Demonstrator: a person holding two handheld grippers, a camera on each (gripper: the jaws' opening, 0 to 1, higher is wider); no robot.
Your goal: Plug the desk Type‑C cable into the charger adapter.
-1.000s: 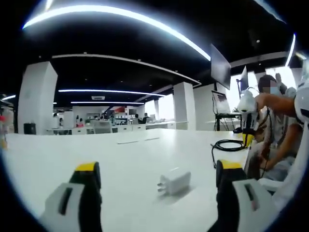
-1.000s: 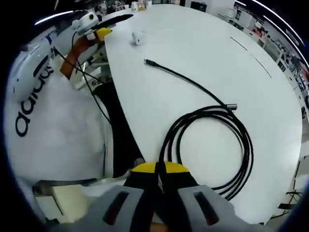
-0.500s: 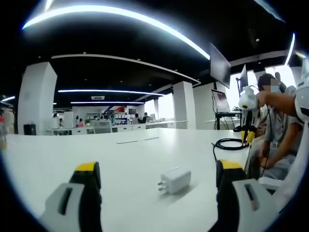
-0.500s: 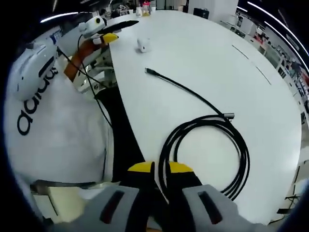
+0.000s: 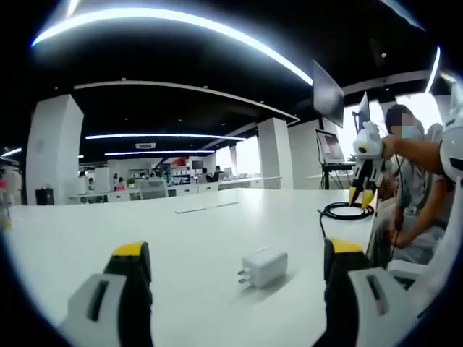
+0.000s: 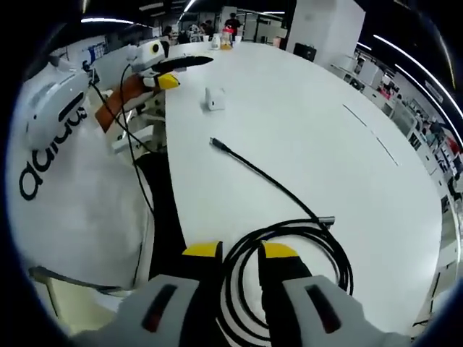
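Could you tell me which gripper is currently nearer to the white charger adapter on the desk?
Left. The charger adapter lies on the desk between and just ahead of the left gripper's open jaws. The right gripper hangs over the coiled cable, far from the adapter.

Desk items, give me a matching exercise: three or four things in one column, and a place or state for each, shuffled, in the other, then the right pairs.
Things:
1. charger adapter
2. cable
3. left gripper
4. right gripper

Places or states:
A. coiled in loops, one end stretched out straight
B. jaws wide apart, on either side of the white block
C. lying on the white table, prongs sticking out
D. jaws slightly open over the black loops

Pairs: 1-C, 2-A, 3-B, 4-D
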